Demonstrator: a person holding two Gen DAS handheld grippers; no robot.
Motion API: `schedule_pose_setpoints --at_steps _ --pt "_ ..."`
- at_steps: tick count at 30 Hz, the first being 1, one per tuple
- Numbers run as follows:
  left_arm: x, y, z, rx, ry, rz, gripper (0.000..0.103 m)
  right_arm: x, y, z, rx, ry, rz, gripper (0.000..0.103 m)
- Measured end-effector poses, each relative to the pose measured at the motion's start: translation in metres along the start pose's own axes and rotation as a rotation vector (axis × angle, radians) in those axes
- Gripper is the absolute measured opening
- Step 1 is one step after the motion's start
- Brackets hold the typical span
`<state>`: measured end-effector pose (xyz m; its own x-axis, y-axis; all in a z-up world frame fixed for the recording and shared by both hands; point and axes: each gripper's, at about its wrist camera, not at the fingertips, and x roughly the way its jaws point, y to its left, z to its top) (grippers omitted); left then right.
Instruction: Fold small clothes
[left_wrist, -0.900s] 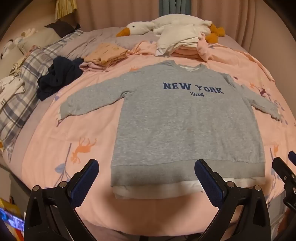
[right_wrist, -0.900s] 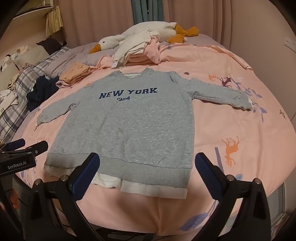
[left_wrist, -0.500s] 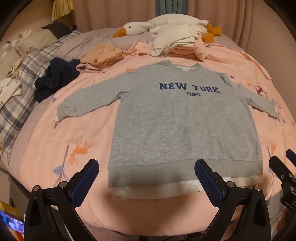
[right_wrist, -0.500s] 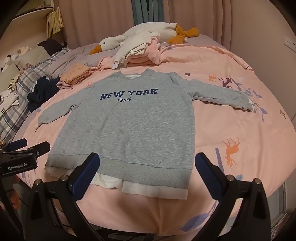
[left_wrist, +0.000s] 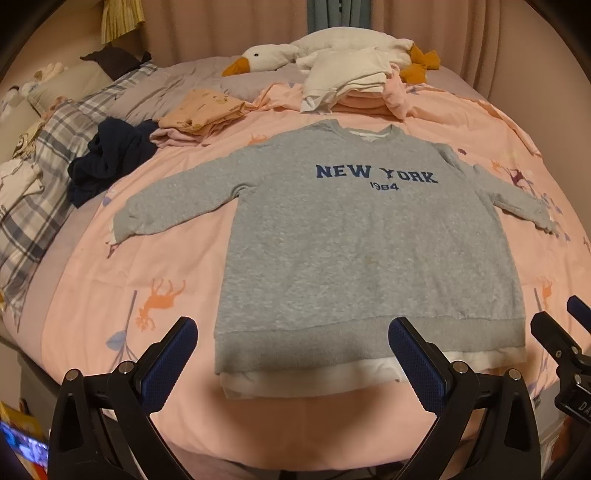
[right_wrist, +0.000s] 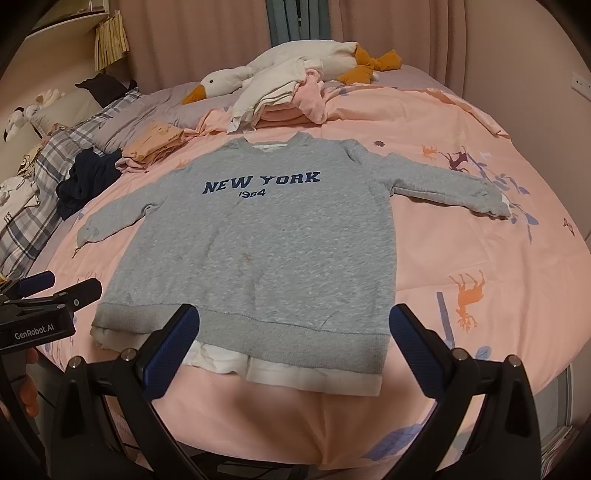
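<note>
- The grey sweatshirt lies flat and face up on the pink bed cover, its hem at the near edge of the bed and its collar toward the far edge, both sleeves spread out to the sides.
- It looks like thick, soft knit — light to lift, not slippery, and it will sag and drape when only one point is held.
- A white under-layer shows below the grey hem, so a pinch there must catch both layers or they may slide apart.
- Good places to hold, in my judgement, are the two hem corners or a cuff of the left sleeve and the right sleeve, because the ribbed edges give a firm bite.
- The left gripper hovers over the near edge of the bed, pointing down at a slope — its jaws are spread wide and hold nothing, one blue pad over the hem.
- The right gripper hangs beside it in the same sloped pose, jaws also fully spread and empty, just above the hem.
- Folded clothes and a plush goose lie near the far edge, well apart from the sweatshirt.
</note>
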<state>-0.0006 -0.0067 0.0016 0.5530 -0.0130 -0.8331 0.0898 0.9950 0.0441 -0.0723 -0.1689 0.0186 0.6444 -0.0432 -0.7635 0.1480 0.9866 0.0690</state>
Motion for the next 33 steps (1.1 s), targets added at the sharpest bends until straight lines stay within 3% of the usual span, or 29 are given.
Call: schedule_pose_setpoints --at_steps 33 --pt "-0.0006 -0.0052 -0.0019 0.022 -0.003 0.006 0.102 0.0002 0.0003 -0.0025 0.001 0.005 0.001 0.103"
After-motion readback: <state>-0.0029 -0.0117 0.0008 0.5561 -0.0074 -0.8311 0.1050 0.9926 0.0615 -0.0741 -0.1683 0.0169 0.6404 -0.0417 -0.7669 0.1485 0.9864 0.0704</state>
